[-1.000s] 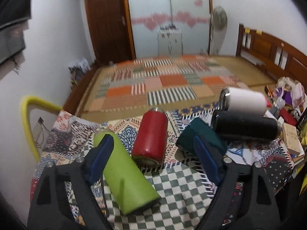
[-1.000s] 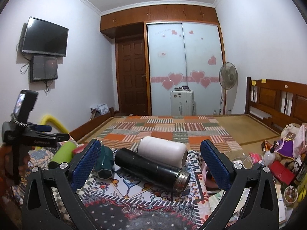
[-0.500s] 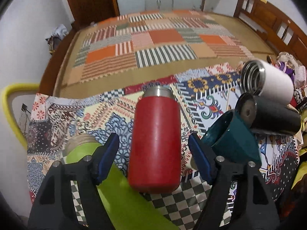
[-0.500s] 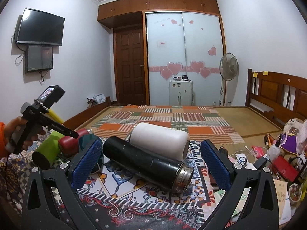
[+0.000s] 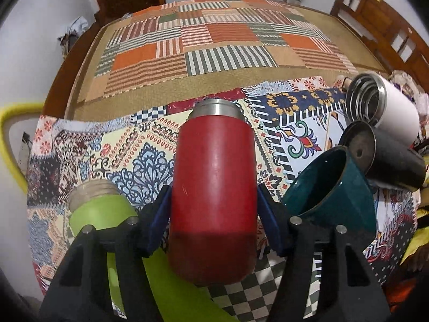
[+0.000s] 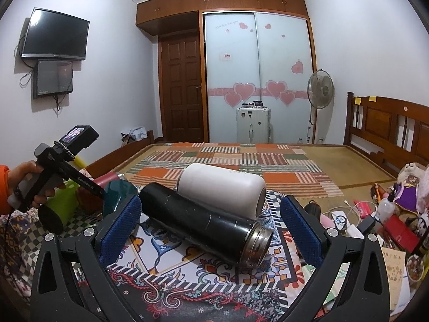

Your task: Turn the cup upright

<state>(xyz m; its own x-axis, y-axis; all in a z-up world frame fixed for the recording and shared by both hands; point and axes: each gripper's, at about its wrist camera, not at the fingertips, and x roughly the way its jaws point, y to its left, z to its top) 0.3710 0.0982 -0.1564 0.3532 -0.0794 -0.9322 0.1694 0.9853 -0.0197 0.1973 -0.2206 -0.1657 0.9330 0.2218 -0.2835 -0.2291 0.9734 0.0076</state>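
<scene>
A red flask (image 5: 213, 187) lies on its side on the patterned cloth, steel mouth pointing away. My left gripper (image 5: 213, 216) straddles its body, blue pads (image 5: 161, 214) close against both sides; firm contact is not clear. In the right wrist view the left gripper's handle (image 6: 53, 171) sits over the red flask (image 6: 107, 179). My right gripper (image 6: 210, 230) is open and empty, around but apart from a black flask (image 6: 203, 220) lying on its side.
A green flask (image 5: 107, 222) lies left of the red one. A teal cup (image 5: 329, 187), a black flask (image 5: 386, 158) and a white flask (image 5: 386, 107) lie at the right. Clutter (image 6: 386, 220) fills the table's right side. A bed (image 6: 228, 161) lies beyond.
My left gripper has moved forward and down over the red flask, and its jaws have narrowed around it. My right gripper has edged closer to the black flask.
</scene>
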